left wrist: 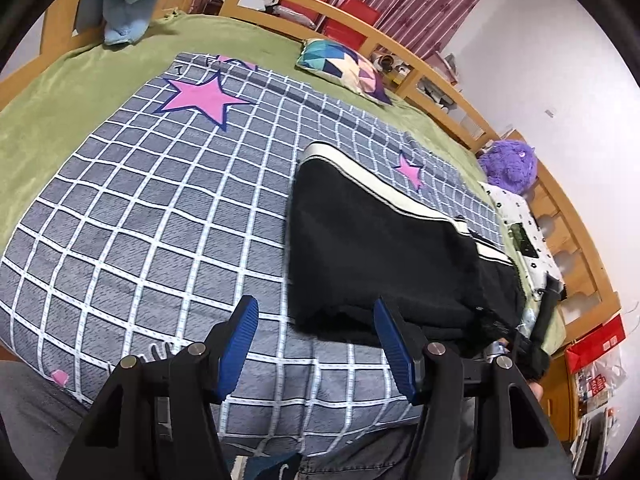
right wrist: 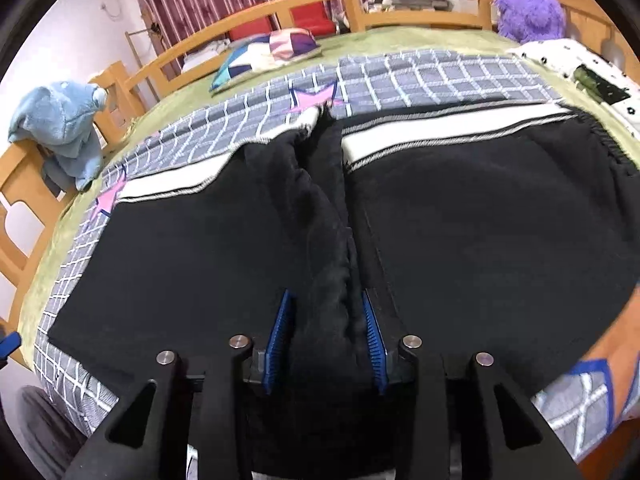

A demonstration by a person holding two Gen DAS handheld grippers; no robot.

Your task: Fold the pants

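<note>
Your left gripper hangs open and empty over the checked blanket, just beside the black pants lying flat there (white side stripe up). Your right gripper straddles a bunched ridge of them; whether its pads press, I cannot tell.

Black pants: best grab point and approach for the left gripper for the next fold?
Judgement: take the black pants at the near left corner of the folded stack, coming from the bed's near edge. That corner lies flat on the checked blanket with bare cloth beside it, and the left gripper, open, hangs beside it.
</note>
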